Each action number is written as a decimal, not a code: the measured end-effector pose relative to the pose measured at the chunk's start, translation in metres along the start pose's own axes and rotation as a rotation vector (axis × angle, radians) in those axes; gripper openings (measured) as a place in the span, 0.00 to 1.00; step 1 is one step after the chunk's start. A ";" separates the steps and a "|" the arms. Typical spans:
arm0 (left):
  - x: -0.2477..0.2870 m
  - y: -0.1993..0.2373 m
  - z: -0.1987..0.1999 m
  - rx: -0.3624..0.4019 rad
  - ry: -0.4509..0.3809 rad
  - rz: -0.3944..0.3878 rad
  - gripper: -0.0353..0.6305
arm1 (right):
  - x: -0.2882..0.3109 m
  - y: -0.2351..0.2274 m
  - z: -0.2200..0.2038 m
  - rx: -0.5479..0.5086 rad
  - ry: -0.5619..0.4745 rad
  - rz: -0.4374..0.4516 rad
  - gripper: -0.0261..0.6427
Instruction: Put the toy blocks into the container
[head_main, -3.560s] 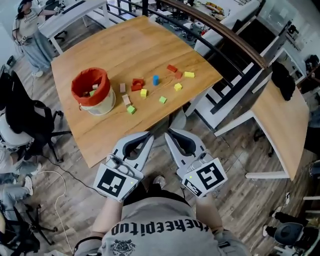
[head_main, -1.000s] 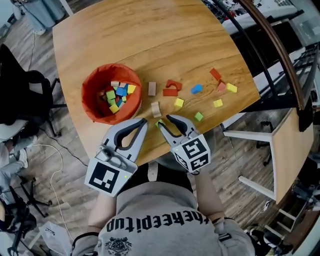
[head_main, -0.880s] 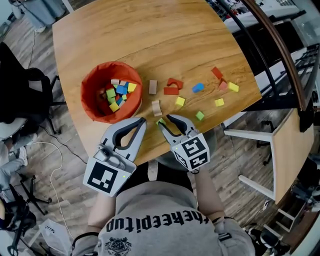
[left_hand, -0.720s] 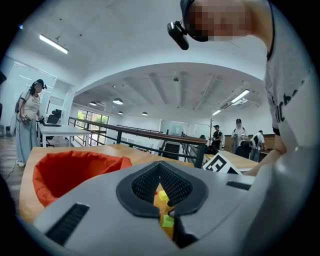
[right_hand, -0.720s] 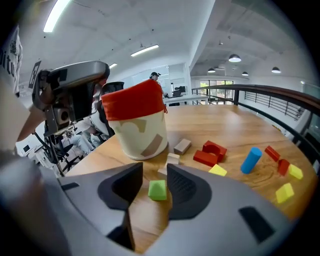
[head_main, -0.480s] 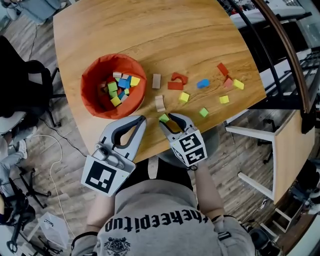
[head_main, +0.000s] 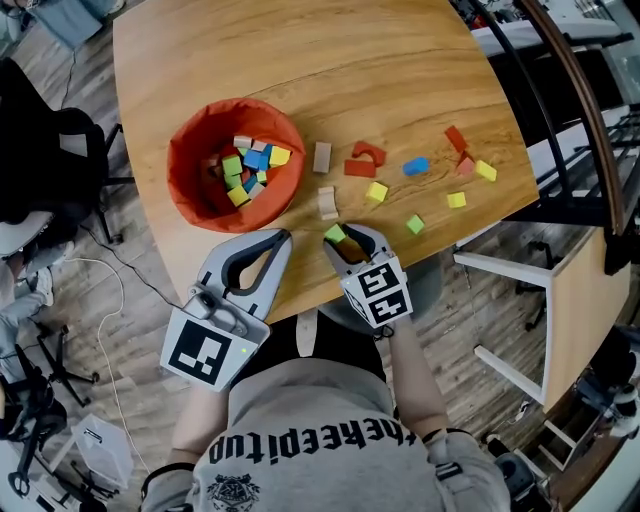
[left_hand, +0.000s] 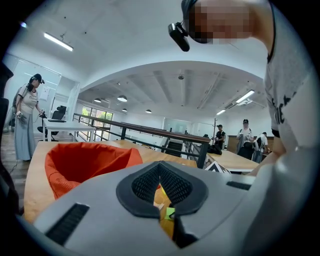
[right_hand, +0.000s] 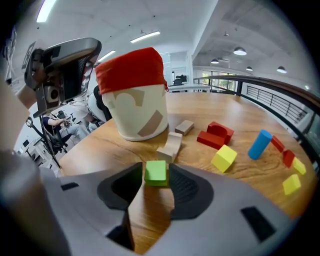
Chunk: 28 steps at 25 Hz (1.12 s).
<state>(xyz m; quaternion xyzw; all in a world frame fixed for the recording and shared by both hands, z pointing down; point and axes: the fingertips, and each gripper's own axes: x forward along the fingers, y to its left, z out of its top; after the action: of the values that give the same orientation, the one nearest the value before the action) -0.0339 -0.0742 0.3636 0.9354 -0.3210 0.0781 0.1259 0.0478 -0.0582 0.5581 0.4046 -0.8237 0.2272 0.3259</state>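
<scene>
A small green block (head_main: 335, 234) (right_hand: 156, 172) lies on the wooden table (head_main: 400, 60) near its front edge. My right gripper (head_main: 344, 237) (right_hand: 155, 176) points down at it; its jaws have just been opening and stand around the block without pressing on it. Left of it, my left gripper (head_main: 286, 238) (left_hand: 160, 172) is shut and holds nothing. The orange-lined container (head_main: 182, 175) (right_hand: 135, 100) (left_hand: 80, 162) stands behind the left gripper and holds several coloured blocks.
More blocks lie past the right gripper: a beige arch (head_main: 327, 203), a beige block (head_main: 322, 156), a red arch (head_main: 366, 160), a yellow cube (head_main: 377, 191), a blue cylinder (head_main: 416, 166), a second green cube (head_main: 414, 224). A black chair (head_main: 40, 150) stands left of the table.
The right gripper has come down onto the table, and its jaws now flank the green block. The left gripper has hardly moved.
</scene>
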 end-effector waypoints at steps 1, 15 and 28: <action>0.000 0.001 0.000 0.000 0.001 0.002 0.07 | 0.002 0.000 -0.002 -0.005 0.007 -0.003 0.28; -0.007 0.002 0.000 0.004 -0.005 0.016 0.07 | -0.001 0.002 -0.001 -0.028 0.005 -0.027 0.26; -0.015 -0.005 0.014 0.042 -0.052 0.023 0.07 | -0.052 0.017 0.082 -0.018 -0.241 0.019 0.26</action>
<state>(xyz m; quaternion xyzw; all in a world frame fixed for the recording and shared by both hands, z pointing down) -0.0418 -0.0658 0.3458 0.9358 -0.3334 0.0620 0.0968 0.0287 -0.0741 0.4629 0.4184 -0.8627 0.1726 0.2257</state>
